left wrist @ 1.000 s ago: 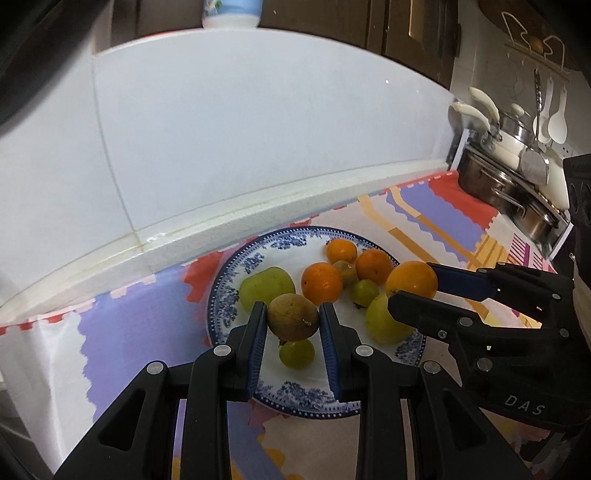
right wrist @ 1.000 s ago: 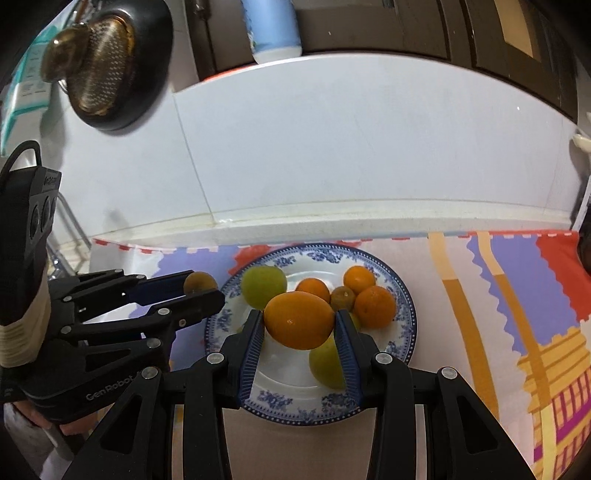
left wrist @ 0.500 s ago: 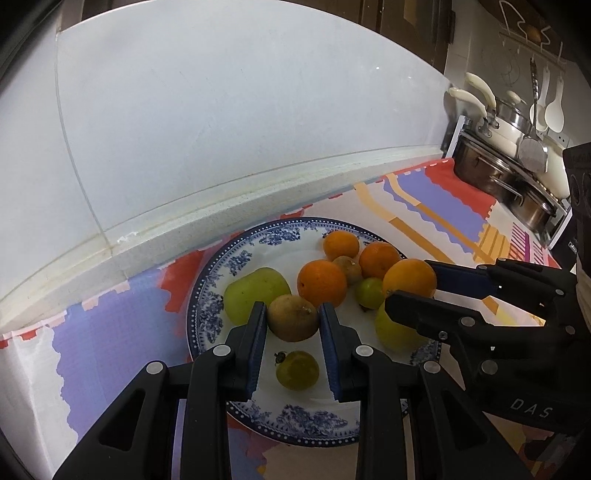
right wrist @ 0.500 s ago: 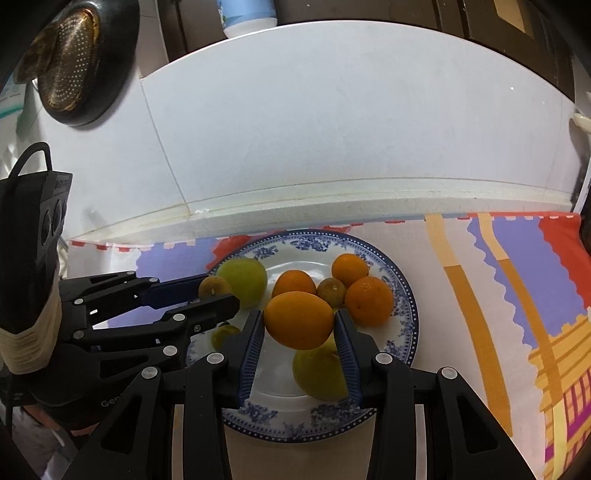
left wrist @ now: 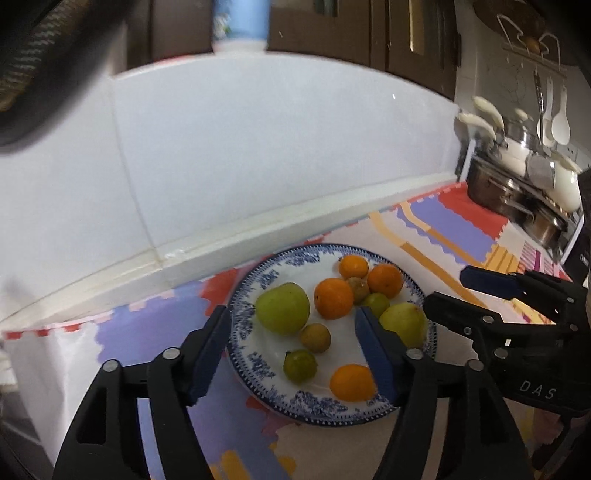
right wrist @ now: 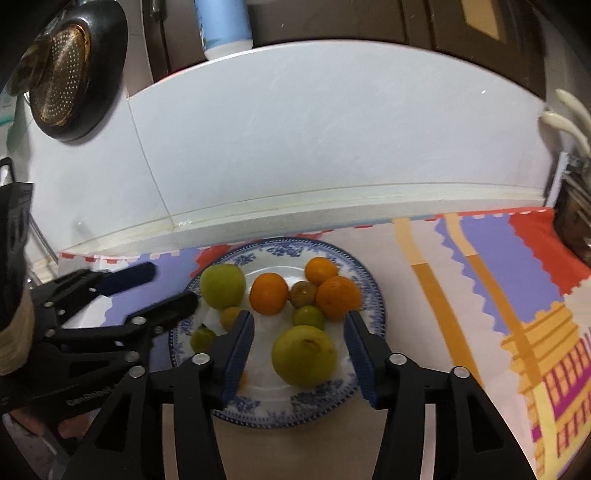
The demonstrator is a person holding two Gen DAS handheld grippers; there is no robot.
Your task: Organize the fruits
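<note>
A blue-and-white plate holds several fruits: oranges, green fruits and small brown ones. My left gripper is open and empty above the plate's front; the brown fruit lies on the plate between its fingers. My right gripper is open and empty over a large yellow-green fruit. The orange lies at the plate's front, partly hidden by a finger in both views. Each gripper shows at the edge of the other's view.
The plate sits on a colourful patterned cloth against a white tiled wall. Pots and hanging utensils stand at the far right. A strainer pan hangs at the upper left. A blue cup stands on the ledge.
Both grippers have opened. The left let go of the brown fruit and the right let go of the orange; both fruits now lie on the plate. Both grippers have pulled back a little.
</note>
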